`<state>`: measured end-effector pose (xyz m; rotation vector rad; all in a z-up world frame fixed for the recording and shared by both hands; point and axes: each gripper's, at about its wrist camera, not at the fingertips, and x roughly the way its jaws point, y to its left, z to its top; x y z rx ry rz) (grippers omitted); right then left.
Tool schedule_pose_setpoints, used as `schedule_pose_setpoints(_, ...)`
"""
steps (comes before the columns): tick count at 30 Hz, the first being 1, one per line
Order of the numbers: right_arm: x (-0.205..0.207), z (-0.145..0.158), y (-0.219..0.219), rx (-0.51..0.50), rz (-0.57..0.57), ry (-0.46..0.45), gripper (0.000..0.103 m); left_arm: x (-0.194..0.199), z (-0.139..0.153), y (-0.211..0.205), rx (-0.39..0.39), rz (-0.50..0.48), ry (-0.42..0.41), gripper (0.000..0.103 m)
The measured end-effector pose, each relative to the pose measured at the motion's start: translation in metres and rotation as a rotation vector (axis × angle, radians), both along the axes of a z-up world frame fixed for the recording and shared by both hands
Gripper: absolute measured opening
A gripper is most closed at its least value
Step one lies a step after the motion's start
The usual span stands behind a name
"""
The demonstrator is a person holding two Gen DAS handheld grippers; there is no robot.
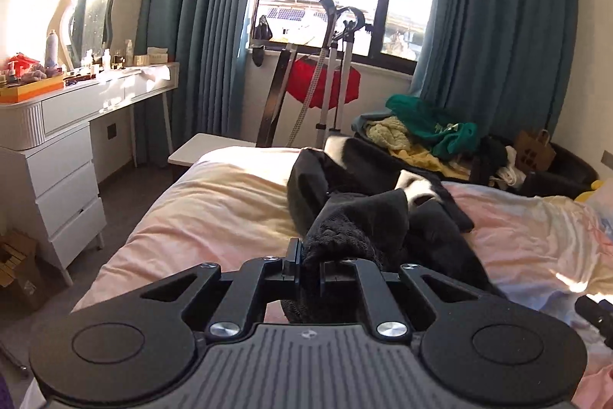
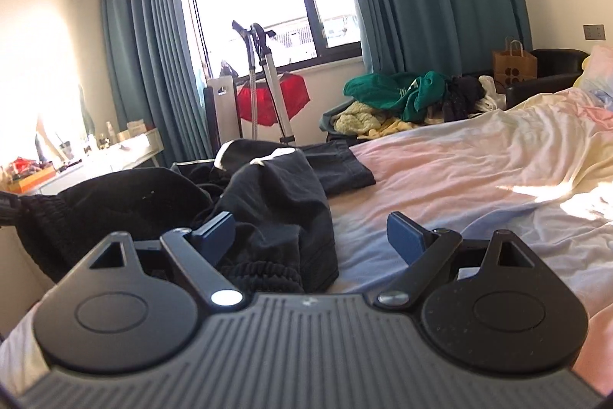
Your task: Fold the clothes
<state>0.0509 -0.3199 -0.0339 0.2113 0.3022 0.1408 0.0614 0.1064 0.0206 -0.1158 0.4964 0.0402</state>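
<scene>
Matt black knitted cloth garment [image 1: 356, 229]; soft, creased cotton-like bed sheet [image 1: 214, 209]; glossy white dresser [image 1: 65, 156].

Black garment [image 1: 356, 217]: black with white patches, a ribbed knit edge.
Bedsheet [image 1: 214, 209]: pale pink blending into cream yellow.
Curtains [image 1: 498, 25]: teal.
Dressing table [image 1: 69, 148]: white.
Clothes pile [image 2: 398, 94]: green over pale yellow.
Paper bag [image 2: 514, 64]: brown.

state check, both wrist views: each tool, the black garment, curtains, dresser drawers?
left tool: shut on the black garment's ribbed edge
right tool: open, holding nothing
black garment: crumpled, unfolded, on the bed
curtains: drawn back, window uncovered
dresser drawers: bottom one slightly open, the others closed
</scene>
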Motion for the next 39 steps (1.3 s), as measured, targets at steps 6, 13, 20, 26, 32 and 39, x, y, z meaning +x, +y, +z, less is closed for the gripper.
schedule_pose_setpoints(6,0.018,-0.019,-0.001,0.039,0.016,0.122,0.087,0.003,-0.04,0.039,-0.017,0.006,0.045,0.01)
schedule_pose_setpoints(13,0.035,-0.039,0.01,0.025,0.017,0.231,0.087,0.009,-0.056,0.034,0.028,-0.007,0.07,0.017)
schedule_pose_setpoints(20,0.037,-0.041,0.003,0.064,-0.01,0.268,0.087,0.018,-0.067,0.019,0.137,-0.038,0.088,0.025)
schedule_pose_setpoints(26,0.027,-0.035,0.01,0.014,0.04,0.283,0.082,0.018,-0.068,0.012,0.222,-0.048,0.099,0.033)
schedule_pose_setpoints(32,0.033,-0.044,0.027,-0.063,0.104,0.351,0.08,0.015,-0.069,0.007,0.279,-0.069,0.135,0.04)
schedule_pose_setpoints(39,0.041,-0.046,0.047,-0.169,0.086,0.243,0.054,0.014,-0.08,-0.004,0.341,-0.16,0.208,0.042)
